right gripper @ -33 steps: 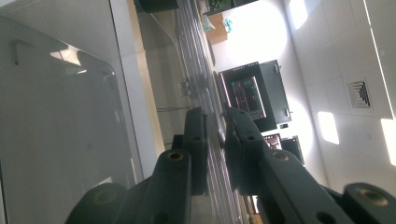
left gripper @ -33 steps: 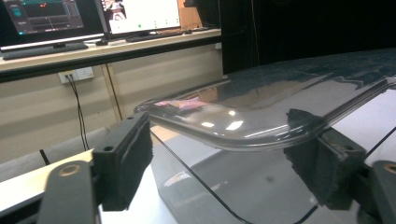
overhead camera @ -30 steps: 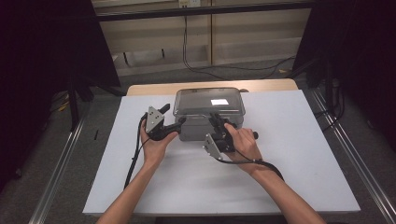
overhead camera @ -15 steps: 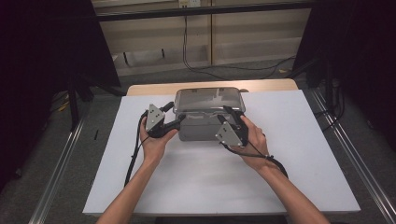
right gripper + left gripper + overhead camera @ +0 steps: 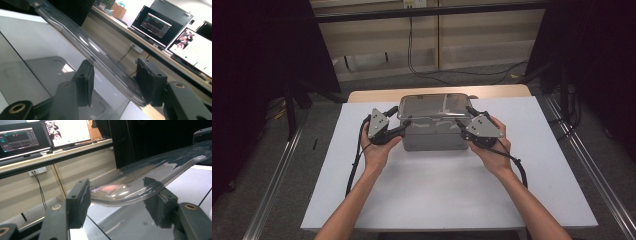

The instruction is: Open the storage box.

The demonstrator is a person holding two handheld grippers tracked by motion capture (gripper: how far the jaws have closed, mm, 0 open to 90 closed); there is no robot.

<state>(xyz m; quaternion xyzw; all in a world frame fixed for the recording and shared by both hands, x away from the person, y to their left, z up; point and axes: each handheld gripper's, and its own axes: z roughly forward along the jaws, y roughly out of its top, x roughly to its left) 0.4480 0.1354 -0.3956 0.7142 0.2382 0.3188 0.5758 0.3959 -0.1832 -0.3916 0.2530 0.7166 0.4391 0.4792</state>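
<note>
A grey plastic box [image 5: 434, 137] with a clear lid [image 5: 434, 106] stands at the back middle of the white table [image 5: 437, 200]. My left gripper [image 5: 404, 125] is at the lid's left end and my right gripper [image 5: 460, 122] at its right end. In the left gripper view the jaws [image 5: 117, 202] stand apart with the lid's rim [image 5: 140, 180] running between the pads. The right gripper [image 5: 113, 82] is likewise open, the lid's edge [image 5: 82, 42] crossing between its pads above the box wall [image 5: 37, 75]. I cannot tell whether the pads touch the lid.
The table has bare white surface in front of the box and on both sides. Metal rails [image 5: 277, 175] run along the floor left and right. A bench with monitors [image 5: 50, 135] stands behind the table. Cables [image 5: 357, 165] trail from both grippers towards the person.
Both grippers moved from the box's front outward to the lid's two ends. The right one swung farthest, to the right end. The jaws now straddle the lid's rim.
</note>
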